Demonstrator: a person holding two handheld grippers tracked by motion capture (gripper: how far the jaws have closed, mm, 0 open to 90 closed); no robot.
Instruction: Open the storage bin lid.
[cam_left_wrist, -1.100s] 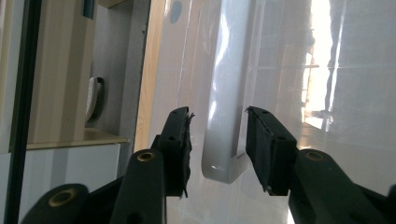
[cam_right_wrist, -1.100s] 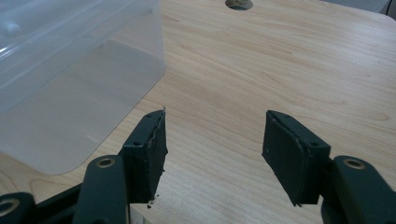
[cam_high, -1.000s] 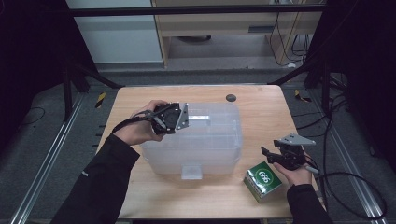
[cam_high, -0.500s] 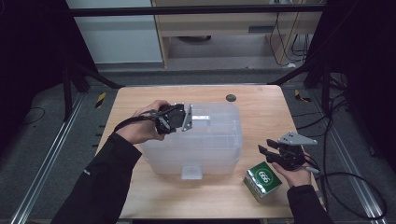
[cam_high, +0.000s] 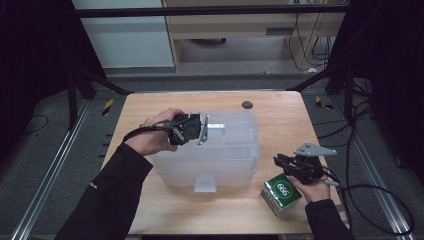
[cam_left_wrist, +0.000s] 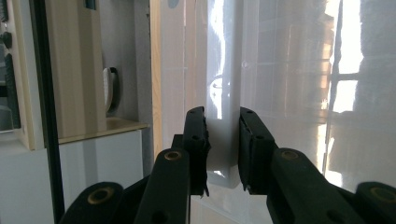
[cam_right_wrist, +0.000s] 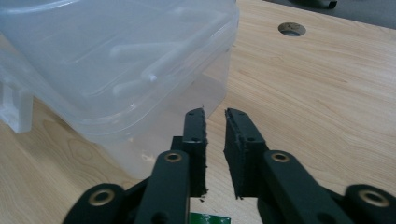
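Observation:
A clear plastic storage box (cam_high: 225, 150) with its lid on stands mid-table. My left gripper (cam_high: 210, 126) reaches over the box's far left top. In the left gripper view its jaws (cam_left_wrist: 223, 116) have just closed further and pinch a white translucent latch tab (cam_left_wrist: 223, 144) of the lid. My right gripper (cam_high: 278, 161) hovers at the table's right front, just above a green carton (cam_high: 282, 192). Its jaws (cam_right_wrist: 215, 114) have just been closing to a narrow slit with nothing between them, and they point at the box's near corner (cam_right_wrist: 140, 135).
The wooden table (cam_high: 285, 125) has a round dark hole (cam_high: 247, 105) behind the box. Another latch (cam_high: 205, 184) sticks out from the box's front side. Cables trail off the table's right edge. Bare wood lies right of the box.
The right gripper's jaws have drawn together and the hand has lifted a little by the green carton. The left jaws narrowed onto the latch tab; that hand stayed put.

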